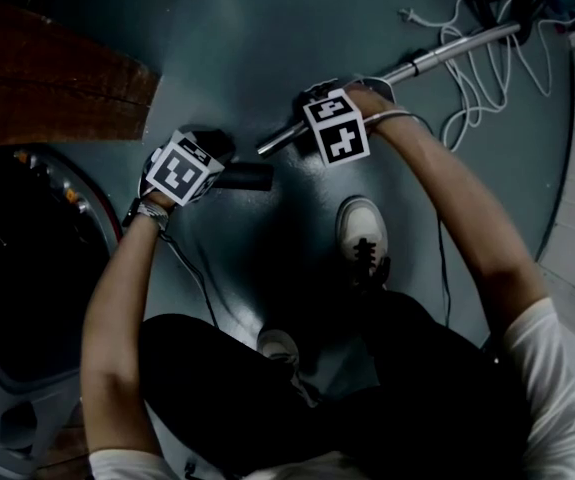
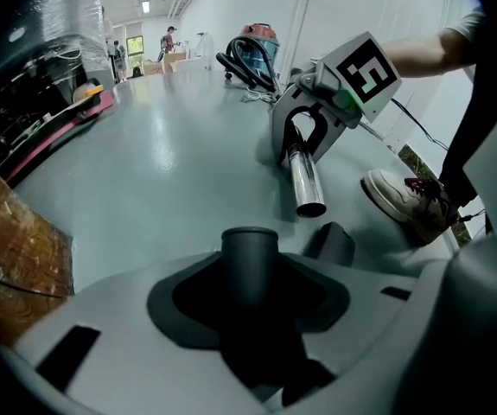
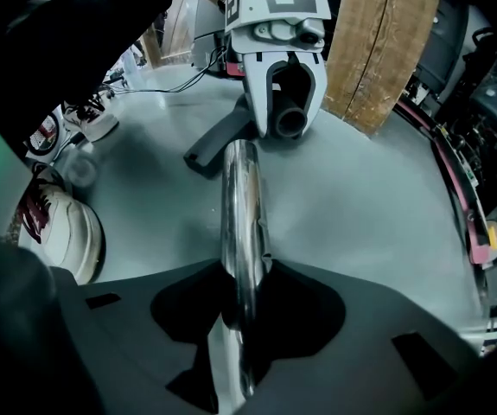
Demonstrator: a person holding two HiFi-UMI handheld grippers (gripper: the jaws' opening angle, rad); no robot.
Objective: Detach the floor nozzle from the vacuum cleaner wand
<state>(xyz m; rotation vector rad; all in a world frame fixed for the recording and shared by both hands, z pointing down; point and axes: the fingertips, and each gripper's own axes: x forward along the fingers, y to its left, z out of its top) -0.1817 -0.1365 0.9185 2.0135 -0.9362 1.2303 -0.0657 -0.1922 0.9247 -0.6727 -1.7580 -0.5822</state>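
Note:
In the head view my left gripper (image 1: 222, 173) is shut on the dark neck tube of the floor nozzle (image 1: 249, 176), which lies low over the grey floor. My right gripper (image 1: 309, 120) is shut on the chrome wand (image 1: 437, 58). The wand's open end (image 1: 265, 149) stands apart from the nozzle's tube. The left gripper view has the dark tube (image 2: 250, 262) between the jaws and the wand's mouth (image 2: 309, 199) beyond it. In the right gripper view the wand (image 3: 241, 214) runs out from the jaws toward the tube's mouth (image 3: 289, 122); the nozzle's body (image 3: 218, 142) trails left.
A wooden board (image 1: 52, 78) lies at the upper left above a dark machine (image 1: 17, 258). White cables (image 1: 477, 63) coil by the wand's far end. The person's shoe (image 1: 362, 233) stands just below the grippers. A canister vacuum (image 2: 252, 52) sits far off.

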